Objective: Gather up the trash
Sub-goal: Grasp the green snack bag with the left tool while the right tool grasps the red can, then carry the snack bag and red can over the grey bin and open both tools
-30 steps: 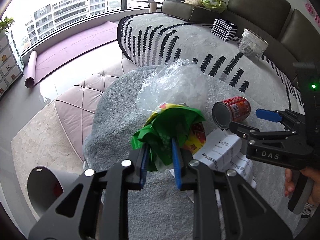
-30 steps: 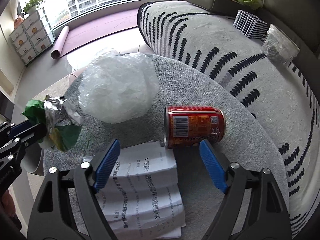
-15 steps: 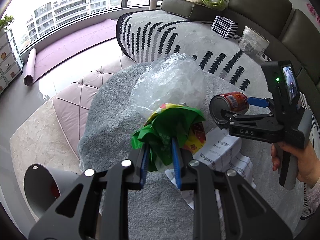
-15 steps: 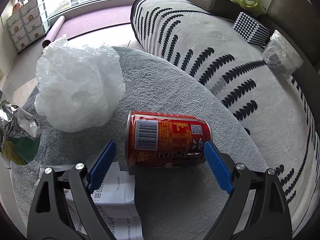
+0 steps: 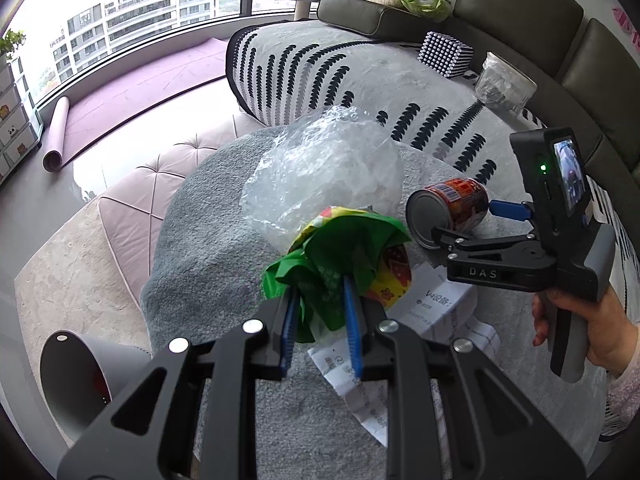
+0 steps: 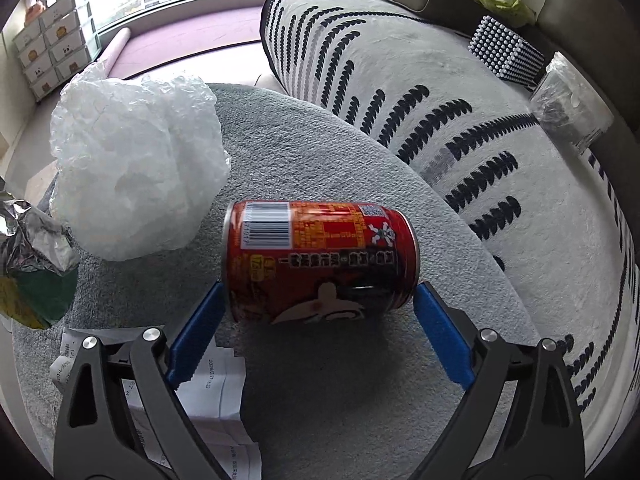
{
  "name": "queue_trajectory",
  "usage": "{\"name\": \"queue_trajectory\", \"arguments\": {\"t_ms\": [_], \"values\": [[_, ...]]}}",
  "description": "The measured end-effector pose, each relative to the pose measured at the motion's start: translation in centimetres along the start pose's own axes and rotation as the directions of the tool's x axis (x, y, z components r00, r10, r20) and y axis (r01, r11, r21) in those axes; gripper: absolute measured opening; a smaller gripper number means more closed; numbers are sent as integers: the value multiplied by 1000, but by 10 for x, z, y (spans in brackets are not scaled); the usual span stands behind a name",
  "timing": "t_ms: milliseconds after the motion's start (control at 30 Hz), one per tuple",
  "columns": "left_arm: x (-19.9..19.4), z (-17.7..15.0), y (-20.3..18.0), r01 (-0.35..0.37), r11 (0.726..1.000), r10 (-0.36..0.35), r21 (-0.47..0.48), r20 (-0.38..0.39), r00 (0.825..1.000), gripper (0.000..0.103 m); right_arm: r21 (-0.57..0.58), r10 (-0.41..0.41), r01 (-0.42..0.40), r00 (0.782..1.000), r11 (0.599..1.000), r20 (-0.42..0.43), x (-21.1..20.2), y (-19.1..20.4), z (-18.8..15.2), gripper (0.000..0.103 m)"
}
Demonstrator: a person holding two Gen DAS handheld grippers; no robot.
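We have the left gripper (image 5: pixel 320 322) clamped on a crumpled green and yellow snack wrapper (image 5: pixel 340 256), lifted clear of the round grey mat (image 6: pixel 320 152), while the right gripper (image 6: pixel 316 336) straddles a red drink can (image 6: pixel 320 264) lying on its side; its jaws are opening, the can sits between the 2 blue pads (image 6: pixel 196 340) end to end, and neither pad presses on it yet. The main risk, as we judge it, is the can itself: it is a smooth cylinder on a soft mat, so if one pad meets its end first it may roll or skid away toward the clear crumpled plastic bag (image 6: pixel 136 164) just beside it, or squirt out of a grip taken near the rims. Closing lengthwise also leaves little margin, since the jaws look about as wide as the can is long. The printed paper sheets (image 6: pixel 216 412) lie under the left pad and could be caught along with it. Room is fair: bare mat lies behind and to the right of the can before the black-patterned cushion (image 6: pixel 400 92), whereas the bag crowds the left and the mat's near edge is close. A grey bin (image 5: pixel 76 384) opens low at the left, near our loaded hand, so that path looks free
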State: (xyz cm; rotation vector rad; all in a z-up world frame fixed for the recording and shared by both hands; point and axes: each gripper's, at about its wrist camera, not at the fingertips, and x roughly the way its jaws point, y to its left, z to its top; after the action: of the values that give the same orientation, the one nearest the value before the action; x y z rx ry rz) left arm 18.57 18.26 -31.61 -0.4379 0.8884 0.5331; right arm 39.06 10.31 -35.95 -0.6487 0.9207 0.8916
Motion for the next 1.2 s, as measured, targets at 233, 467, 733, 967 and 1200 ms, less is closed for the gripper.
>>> {"name": "queue_trajectory", "arguments": {"t_ms": [233,467,733,967,1200], "values": [[9,7,-2,-17,1000,17,-11,6,1000,22,-30,18,-17,1000,999,19,3,-3,5,94],[14,8,0,-27,1000,27,-10,0,1000,22,-49,46,-45,999,998,4,12,-4,9,95],[15,9,1,-26,1000,26,-8,0,1000,22,-78,47,-45,999,996,24,12,-1,10,95],[14,11,2,-37,999,37,-21,5,999,22,-93,44,-41,999,995,32,14,-4,10,95],[19,15,4,-44,999,45,-26,13,999,22,-70,72,-69,997,995,32,10,-7,9,87]]}}
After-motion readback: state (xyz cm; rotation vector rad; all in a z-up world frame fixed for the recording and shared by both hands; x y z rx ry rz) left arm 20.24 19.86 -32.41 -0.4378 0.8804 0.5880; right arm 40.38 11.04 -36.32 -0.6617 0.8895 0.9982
